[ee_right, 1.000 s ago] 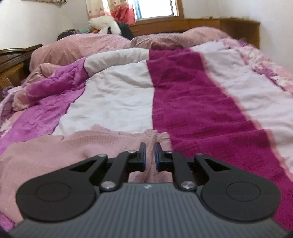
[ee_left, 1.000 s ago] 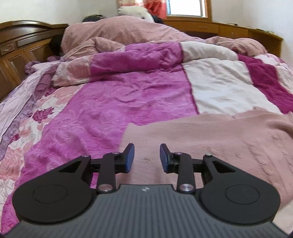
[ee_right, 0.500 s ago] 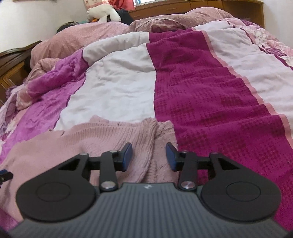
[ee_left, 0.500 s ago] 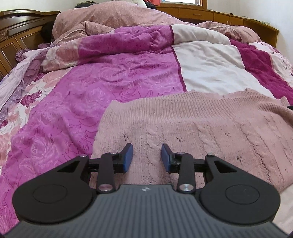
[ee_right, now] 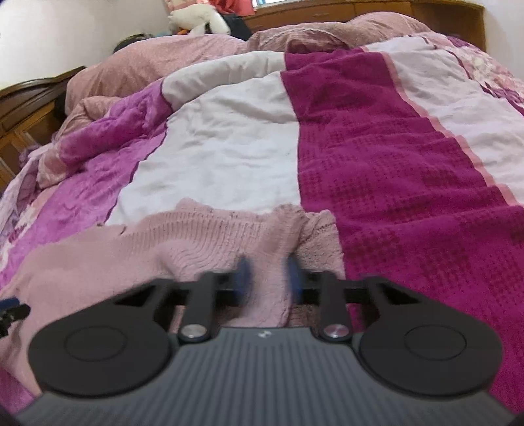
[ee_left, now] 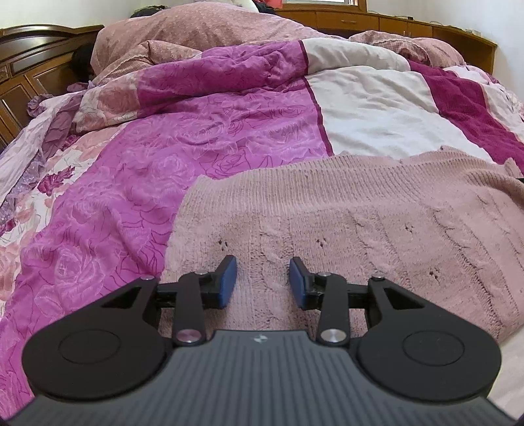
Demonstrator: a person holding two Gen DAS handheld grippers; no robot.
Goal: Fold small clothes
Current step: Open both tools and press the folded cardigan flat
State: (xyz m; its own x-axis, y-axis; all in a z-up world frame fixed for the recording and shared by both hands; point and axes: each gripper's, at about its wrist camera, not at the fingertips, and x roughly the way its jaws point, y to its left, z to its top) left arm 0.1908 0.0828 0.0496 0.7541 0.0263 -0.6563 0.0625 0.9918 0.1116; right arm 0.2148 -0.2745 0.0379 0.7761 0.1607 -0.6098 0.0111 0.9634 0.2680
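Note:
A dusty pink knitted sweater (ee_left: 360, 222) lies spread on the bed, its left edge near the middle of the left wrist view. My left gripper (ee_left: 263, 281) is open, low over the sweater's near part, with knit between the blue pads. In the right wrist view the sweater's right end (ee_right: 203, 249) is bunched in a fold. My right gripper (ee_right: 267, 278) is open around that fold, its fingers blurred by motion. The tip of the left gripper (ee_right: 11, 309) shows at the left edge.
The bed is covered by a patchwork quilt in magenta (ee_left: 183, 157), white (ee_right: 222, 137) and dark crimson (ee_right: 393, 170). Pink pillows (ee_left: 196, 26) and a wooden headboard (ee_left: 29, 62) are at the far left. A wooden ledge (ee_left: 393, 23) runs along the back.
My right gripper opened from shut, then narrowed a little around the bunched fold. Both grippers tilted down and moved nearer over the sweater. The left gripper stayed open.

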